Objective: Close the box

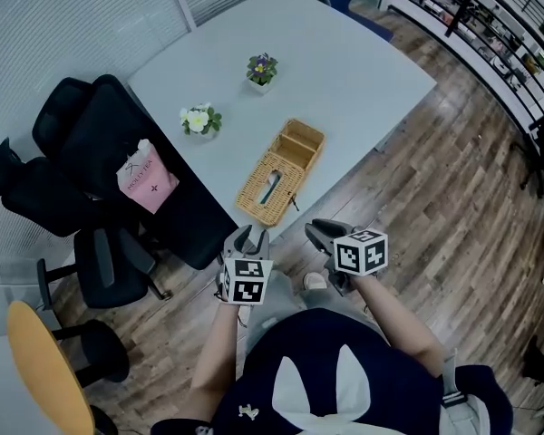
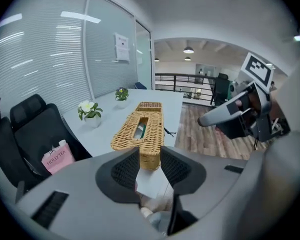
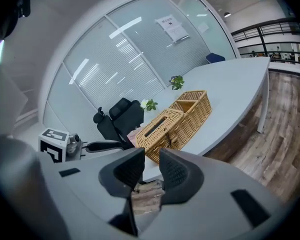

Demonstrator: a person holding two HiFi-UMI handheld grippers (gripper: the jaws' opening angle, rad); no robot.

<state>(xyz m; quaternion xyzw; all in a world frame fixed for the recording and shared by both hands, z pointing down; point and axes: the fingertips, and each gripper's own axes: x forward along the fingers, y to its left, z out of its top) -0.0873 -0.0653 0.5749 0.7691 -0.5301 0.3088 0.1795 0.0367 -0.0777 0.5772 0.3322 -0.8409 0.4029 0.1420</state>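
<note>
The box is wicker and lies near the table edge facing the person. Its near half has a slotted top; its far half stands open, showing a bare compartment. Something pale and dark shows in the slot, too small to identify. How the two halves join cannot be told.

Both grippers hang off the table, on the person's side of the box and not touching it. The left gripper has its jaws spread with nothing gripped; in its own view they frame the box's near end and hide its lower edge. The right gripper is also spread and empty; its own view shows only floor in the gap, with the box beyond.

Left of the box a black chair carries a pink bag, partly tucked under the table edge. Beyond the box stand a white-flower pot and, farther off, a purple-flower pot. A yellow chair, far left of the box, is cut off by the frame.
</note>
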